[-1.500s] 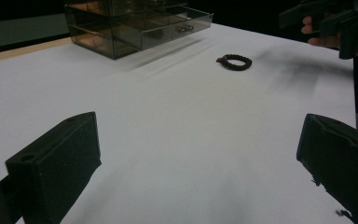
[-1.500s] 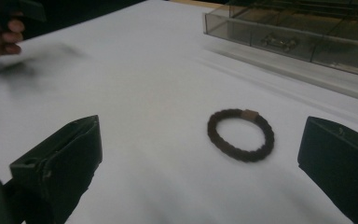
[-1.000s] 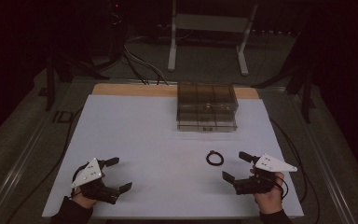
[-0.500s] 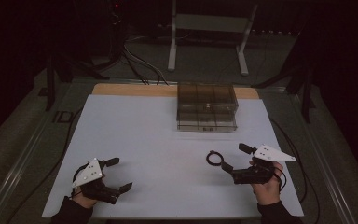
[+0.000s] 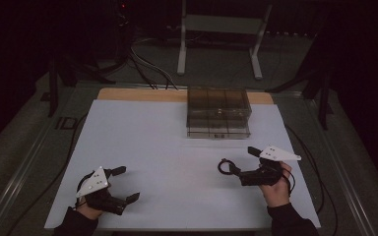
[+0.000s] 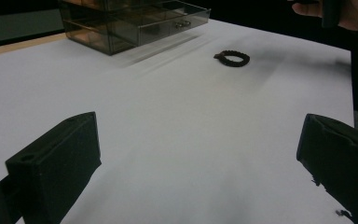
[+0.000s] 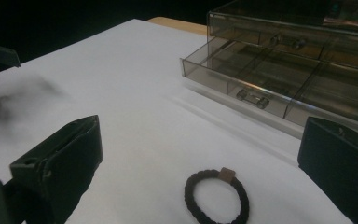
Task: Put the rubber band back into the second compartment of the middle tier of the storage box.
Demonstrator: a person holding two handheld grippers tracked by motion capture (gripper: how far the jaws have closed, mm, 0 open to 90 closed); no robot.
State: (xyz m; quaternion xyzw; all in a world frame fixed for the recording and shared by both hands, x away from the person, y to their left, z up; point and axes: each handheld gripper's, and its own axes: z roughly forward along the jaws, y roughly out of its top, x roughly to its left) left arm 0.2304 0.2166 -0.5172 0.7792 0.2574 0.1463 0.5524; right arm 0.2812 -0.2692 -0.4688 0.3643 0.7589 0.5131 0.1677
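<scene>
Two drawers, lower (image 7: 279,84) open (seemingly empty); both grippers' jaws wide, holding nothing.

No legible text or labels.

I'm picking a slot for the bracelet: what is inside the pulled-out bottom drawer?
The bottom drawer shows divided compartments that look empty; its rear part sits under the organizer, hidden.

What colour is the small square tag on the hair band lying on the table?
Light brown, on a black braided hair band; the right gripper view shows it best.
</scene>
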